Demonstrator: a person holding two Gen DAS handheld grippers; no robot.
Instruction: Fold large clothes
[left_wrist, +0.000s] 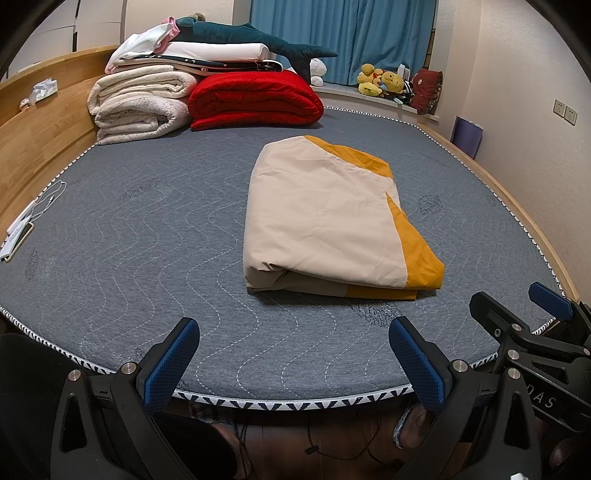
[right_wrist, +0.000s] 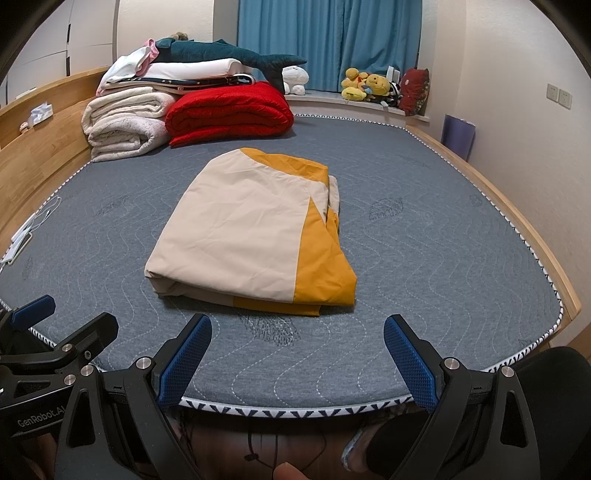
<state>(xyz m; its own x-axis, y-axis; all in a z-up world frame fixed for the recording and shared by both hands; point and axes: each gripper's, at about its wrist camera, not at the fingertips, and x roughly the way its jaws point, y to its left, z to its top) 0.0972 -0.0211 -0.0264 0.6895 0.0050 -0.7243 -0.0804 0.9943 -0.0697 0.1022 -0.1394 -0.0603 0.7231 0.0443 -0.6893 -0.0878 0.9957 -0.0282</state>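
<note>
A beige and mustard-yellow cloth (left_wrist: 325, 214) lies folded into a thick rectangle on the grey quilted mattress (left_wrist: 147, 221); it also shows in the right wrist view (right_wrist: 243, 229). My left gripper (left_wrist: 295, 328) is open and empty, held above the mattress's near edge, short of the cloth. My right gripper (right_wrist: 297, 325) is open and empty, also at the near edge, just in front of the cloth's folded end. In the left wrist view the right gripper (left_wrist: 517, 306) shows at the right edge. In the right wrist view the left gripper (right_wrist: 66, 314) shows at the left edge.
Folded white blankets (left_wrist: 140, 107), a red quilt (left_wrist: 255, 99) and a teal shark plush (left_wrist: 251, 37) are stacked at the far left of the bed. Stuffed toys (left_wrist: 384, 83) sit on the window sill. A phone and cable (left_wrist: 22, 229) lie by the wooden headboard (left_wrist: 37, 147).
</note>
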